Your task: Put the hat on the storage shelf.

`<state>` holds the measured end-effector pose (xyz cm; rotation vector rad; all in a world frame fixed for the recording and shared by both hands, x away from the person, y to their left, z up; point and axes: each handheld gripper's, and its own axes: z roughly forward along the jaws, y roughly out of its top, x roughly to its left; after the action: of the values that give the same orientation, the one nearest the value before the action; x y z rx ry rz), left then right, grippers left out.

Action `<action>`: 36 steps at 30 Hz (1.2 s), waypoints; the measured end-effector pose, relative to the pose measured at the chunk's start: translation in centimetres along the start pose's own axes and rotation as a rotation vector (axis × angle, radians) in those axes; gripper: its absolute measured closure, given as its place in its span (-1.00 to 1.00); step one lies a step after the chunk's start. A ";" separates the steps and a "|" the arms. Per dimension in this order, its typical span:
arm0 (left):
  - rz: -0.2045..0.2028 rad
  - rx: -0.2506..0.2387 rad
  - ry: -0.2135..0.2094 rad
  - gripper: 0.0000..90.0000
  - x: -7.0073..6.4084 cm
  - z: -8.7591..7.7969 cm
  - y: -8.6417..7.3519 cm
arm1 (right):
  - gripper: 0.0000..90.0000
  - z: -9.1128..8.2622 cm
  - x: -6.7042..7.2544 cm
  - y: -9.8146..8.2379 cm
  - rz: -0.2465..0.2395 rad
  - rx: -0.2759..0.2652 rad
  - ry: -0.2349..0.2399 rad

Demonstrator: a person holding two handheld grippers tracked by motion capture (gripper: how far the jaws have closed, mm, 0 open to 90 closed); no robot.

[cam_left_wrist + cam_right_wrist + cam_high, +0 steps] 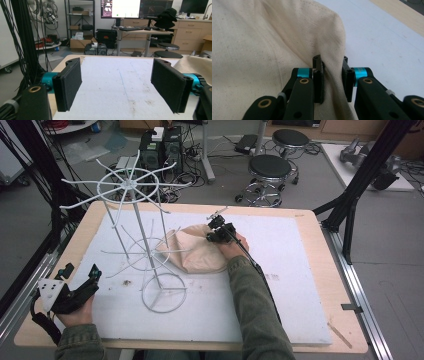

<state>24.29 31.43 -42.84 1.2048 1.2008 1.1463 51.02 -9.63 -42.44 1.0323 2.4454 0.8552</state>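
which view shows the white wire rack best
The high view: the white wire rack stands whole on the white mat, from its spoked top ring to its round base, beside the beige cloth pinched by the right gripper. The right gripper view gives the cloth close up; the left gripper view gives open jaws over the mat.

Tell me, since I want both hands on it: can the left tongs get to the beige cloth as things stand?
Probably yes, by going around. The left tongs rest open at the table's near-left corner, and the white wire rack stands between them and the beige cloth.
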 end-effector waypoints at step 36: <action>-0.017 -0.011 0.012 -0.45 0.1 -0.3 0.1 | 0.78 -10.5 -4.9 -3.8 0.267 -0.402 -0.029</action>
<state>24.01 31.49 -42.78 1.1786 1.2104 1.1477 46.86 -19.43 -36.54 1.2129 2.0168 1.3394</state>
